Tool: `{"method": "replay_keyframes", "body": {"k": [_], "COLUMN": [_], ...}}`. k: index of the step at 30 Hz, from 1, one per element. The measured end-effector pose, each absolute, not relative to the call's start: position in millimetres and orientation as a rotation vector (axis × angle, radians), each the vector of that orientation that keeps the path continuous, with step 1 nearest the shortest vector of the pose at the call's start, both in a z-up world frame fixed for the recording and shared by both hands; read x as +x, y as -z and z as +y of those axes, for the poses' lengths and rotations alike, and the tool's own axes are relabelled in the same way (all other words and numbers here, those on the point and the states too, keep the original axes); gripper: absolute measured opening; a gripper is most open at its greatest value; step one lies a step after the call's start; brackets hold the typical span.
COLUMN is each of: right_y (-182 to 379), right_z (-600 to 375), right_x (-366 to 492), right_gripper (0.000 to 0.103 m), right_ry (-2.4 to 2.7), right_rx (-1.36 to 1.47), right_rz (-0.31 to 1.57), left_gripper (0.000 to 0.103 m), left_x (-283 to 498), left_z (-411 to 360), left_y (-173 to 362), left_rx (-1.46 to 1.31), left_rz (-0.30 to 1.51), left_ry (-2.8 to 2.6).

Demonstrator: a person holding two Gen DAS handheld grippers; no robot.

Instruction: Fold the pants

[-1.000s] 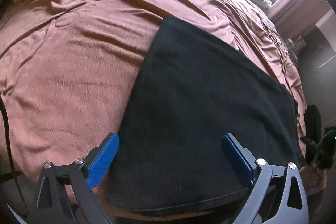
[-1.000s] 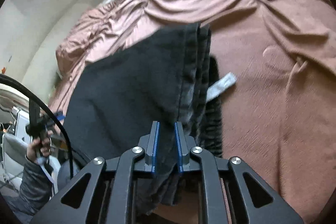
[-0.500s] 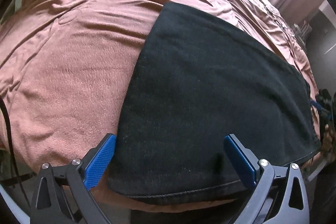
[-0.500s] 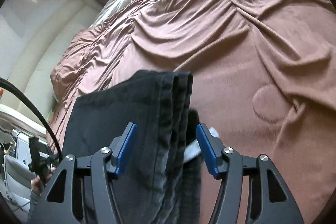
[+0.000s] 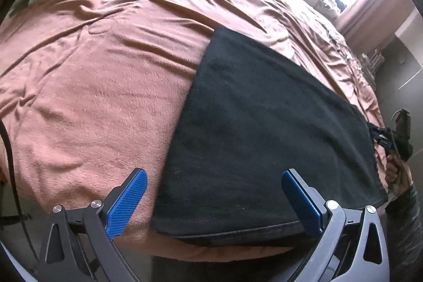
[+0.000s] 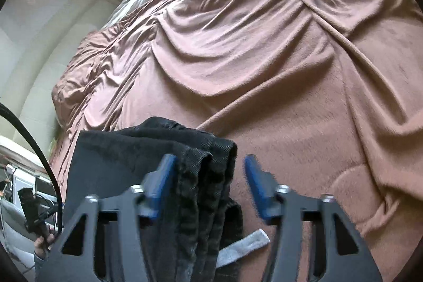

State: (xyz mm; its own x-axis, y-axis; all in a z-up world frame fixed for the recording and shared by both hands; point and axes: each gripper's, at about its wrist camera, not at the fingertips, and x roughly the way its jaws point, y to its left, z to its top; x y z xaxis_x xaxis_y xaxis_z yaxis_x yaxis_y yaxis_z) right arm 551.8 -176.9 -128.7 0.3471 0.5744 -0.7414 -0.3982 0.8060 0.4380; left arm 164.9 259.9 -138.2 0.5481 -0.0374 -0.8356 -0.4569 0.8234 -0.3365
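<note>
The bed (image 5: 92,97), spread with a rumpled brown blanket (image 6: 264,70), fills both views, and near its front edge lie the black pants (image 5: 259,128), folded into a compact flat rectangle. That spot looks chosen for easy reach from the bedside. The left gripper (image 5: 214,198) hovers over the near hem, jaws spread wide with nothing between them. The right gripper (image 6: 208,181) straddles the stacked, layered end of the fold, jaws parted and clear of the cloth, gripping nothing. A small grey tag (image 6: 243,246) pokes out from the layers. The fold looks about finished.
</note>
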Motion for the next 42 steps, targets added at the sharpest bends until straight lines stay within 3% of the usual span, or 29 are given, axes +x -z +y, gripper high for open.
{"method": "replay_keyframes", "body": {"k": [3,7,17,20,25,32,33,36,42], "right_y": [118.6,105.0,88.1,85.7,88.3,84.8,82.2,80.0,86.2], "right_z": [-169.9,-165.2,-152.0,-146.4,-137.7,-142.1,-141.8,-142.8,-137.7], "right_x": [546.1,536.3,530.1,534.6,538.9,536.3,534.5,534.0,539.1], "right_gripper": [0.021,0.011,0.007,0.007,0.007,0.006,0.006,0.006,0.007], "right_ry": [-0.627,-0.634,-0.586,-0.569,-0.518,-0.477,-0.479,-0.479,-0.43], "right_rx": [0.121,0.058,-0.024,-0.034,-0.07,-0.037,-0.039,-0.046,-0.085], "right_rz": [1.0,0.943,0.895,0.9,0.926,0.925,0.922,0.922,0.952], "left_gripper": [0.102,0.102,0.099,0.092,0.071,0.069,0.066,0.031,0.026], "left_x": [163.4,160.2,156.7,152.4,144.5,137.9,137.2,138.5,133.0], "left_z": [261.7,263.2,273.4,277.5,281.5,288.0,287.9,281.6,265.2], "left_y": [136.9,134.2,136.7,143.6,153.8,167.4,168.3,167.7,146.6], "left_rx": [-0.561,-0.553,-0.556,-0.598,-0.657,-0.758,-0.768,-0.804,-0.756], "left_rz": [0.964,0.949,0.961,0.971,0.983,0.964,0.957,0.944,0.9], "left_ry": [-0.272,-0.282,-0.336,-0.328,-0.326,-0.296,-0.293,-0.234,-0.188]}}
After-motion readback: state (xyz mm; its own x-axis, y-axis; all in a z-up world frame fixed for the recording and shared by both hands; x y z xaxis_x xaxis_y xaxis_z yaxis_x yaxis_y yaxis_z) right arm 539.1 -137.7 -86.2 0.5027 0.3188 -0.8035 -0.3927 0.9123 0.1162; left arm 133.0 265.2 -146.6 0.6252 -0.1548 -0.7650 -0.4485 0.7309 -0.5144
